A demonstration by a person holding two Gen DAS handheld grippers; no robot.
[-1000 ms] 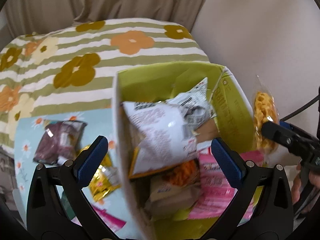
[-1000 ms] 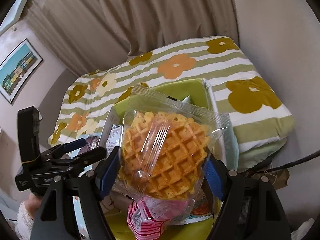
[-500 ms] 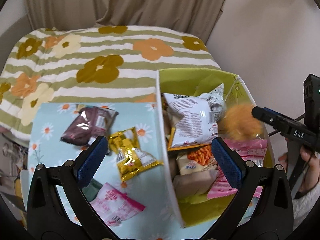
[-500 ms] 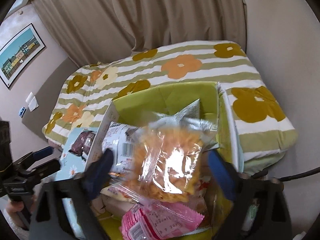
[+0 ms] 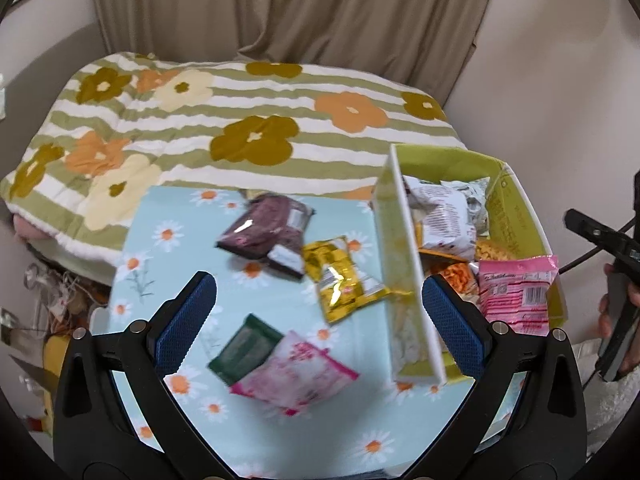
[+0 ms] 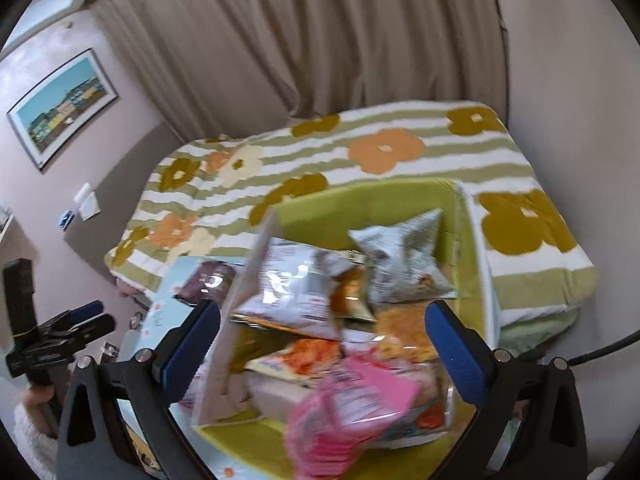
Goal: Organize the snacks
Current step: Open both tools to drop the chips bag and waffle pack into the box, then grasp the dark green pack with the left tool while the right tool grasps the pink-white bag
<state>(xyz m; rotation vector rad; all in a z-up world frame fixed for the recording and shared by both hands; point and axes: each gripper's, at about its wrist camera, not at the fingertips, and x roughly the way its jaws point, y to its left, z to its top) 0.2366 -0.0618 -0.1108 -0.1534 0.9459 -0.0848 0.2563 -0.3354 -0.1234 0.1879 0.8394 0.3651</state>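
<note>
A green box [image 5: 516, 208] [image 6: 360, 204] holds several snack packs, among them a waffle pack [image 6: 404, 334] [image 5: 494, 251] and a pink pack [image 5: 518, 292]. On the light blue daisy mat [image 5: 180, 240] lie a dark purple pack [image 5: 264, 230], a gold pack [image 5: 340, 280], a dark green pack [image 5: 244, 350] and a pink floral pack [image 5: 292, 374]. My left gripper [image 5: 316, 316] is open and empty above the mat. My right gripper [image 6: 320, 348] is open and empty above the box.
The mat and box rest on a bed with a green striped flower blanket [image 5: 200, 120]. Beige curtains [image 5: 288, 8] hang behind it. A wall stands close on the right. Clutter lies on the floor at the left [image 5: 48, 300].
My right gripper let go of the waffle pack, which now lies in the box. My left gripper swung left from over the box to over the mat.
</note>
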